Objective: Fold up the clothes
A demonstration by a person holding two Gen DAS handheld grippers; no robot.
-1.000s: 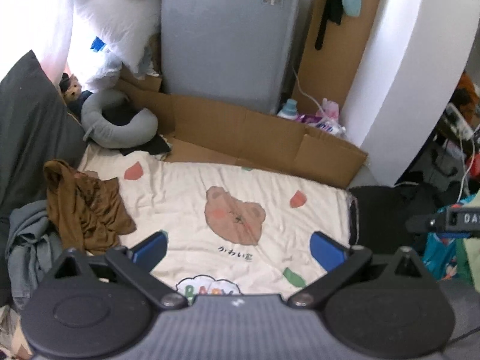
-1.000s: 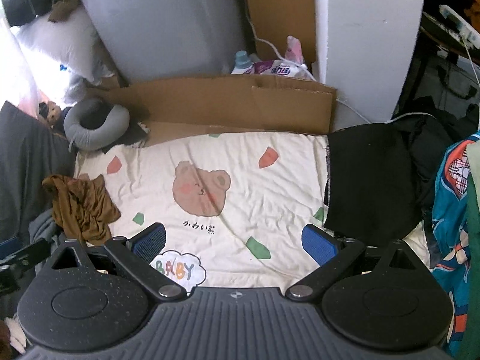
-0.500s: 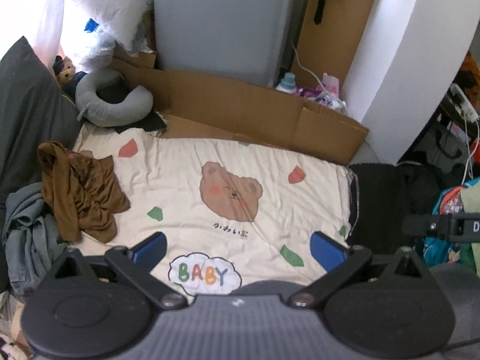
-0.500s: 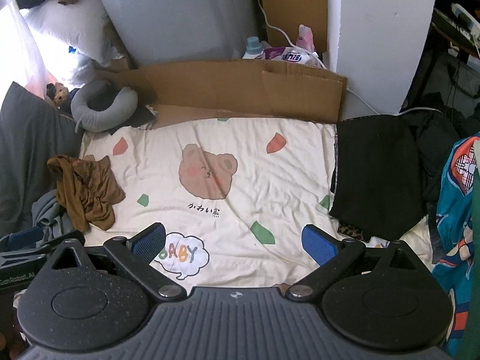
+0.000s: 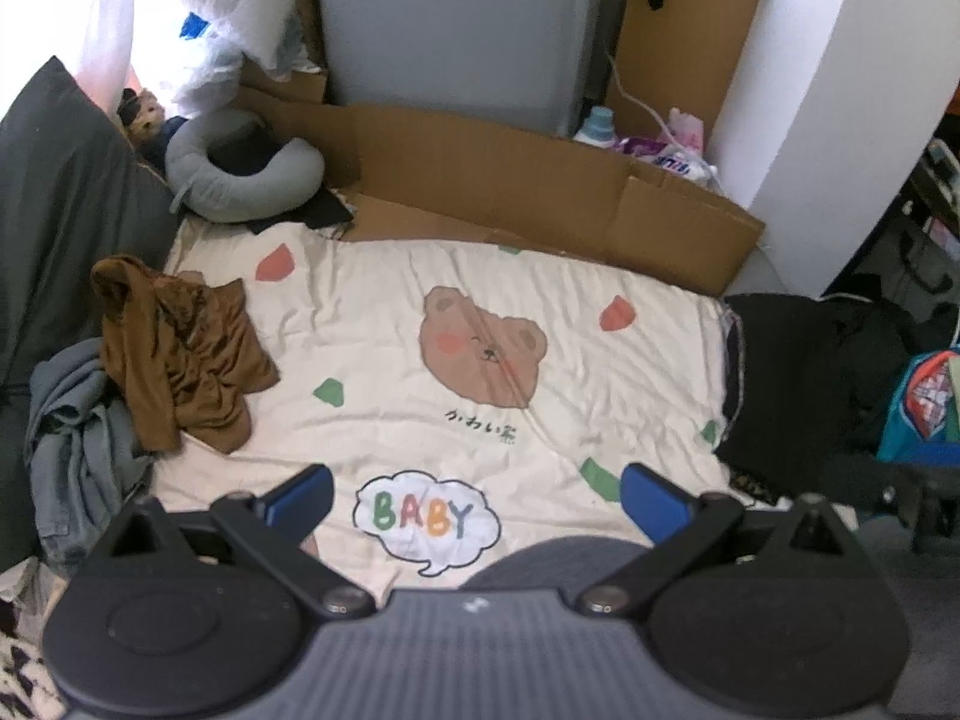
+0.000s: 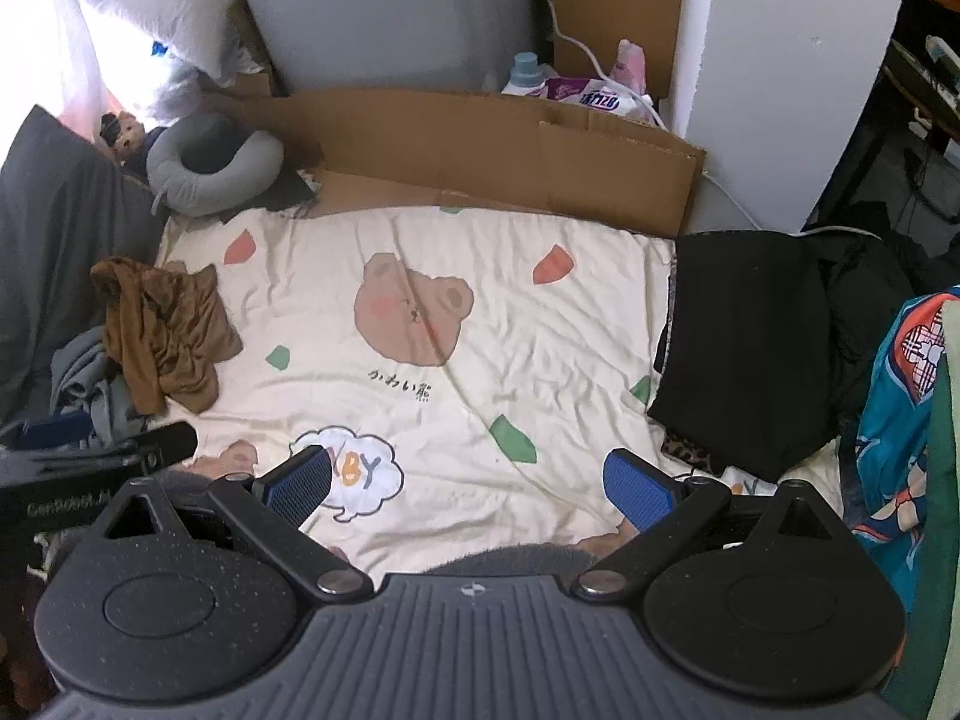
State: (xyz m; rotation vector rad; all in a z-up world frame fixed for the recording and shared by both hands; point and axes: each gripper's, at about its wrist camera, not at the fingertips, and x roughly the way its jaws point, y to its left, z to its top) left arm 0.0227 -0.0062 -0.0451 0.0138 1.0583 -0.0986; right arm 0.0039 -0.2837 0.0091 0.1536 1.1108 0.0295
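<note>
A crumpled brown garment (image 5: 180,354) (image 6: 162,336) lies on the left side of a cream bear-print blanket (image 5: 480,276) (image 6: 540,360). Beside it, at the left edge, sits a heap of grey clothing (image 5: 72,438) (image 6: 84,378). Black folded clothing (image 5: 798,378) (image 6: 744,348) rests on the blanket's right edge. My left gripper (image 5: 477,501) hovers open above the blanket's near edge, holding nothing. My right gripper (image 6: 471,489) is open too, empty, over the same near edge. The left gripper's body (image 6: 90,468) shows at the lower left of the right wrist view.
A cardboard sheet (image 5: 540,180) (image 6: 480,138) stands along the blanket's far side. A grey neck pillow (image 5: 240,174) (image 6: 210,168) and a dark cushion (image 5: 54,210) sit at far left. Bottles and packets (image 6: 576,90) lie behind the cardboard. Colourful fabric (image 6: 900,408) hangs at right.
Both grippers have pulled back and risen, so more of the blanket's near edge and its BABY print shows. Both stay open and empty.
</note>
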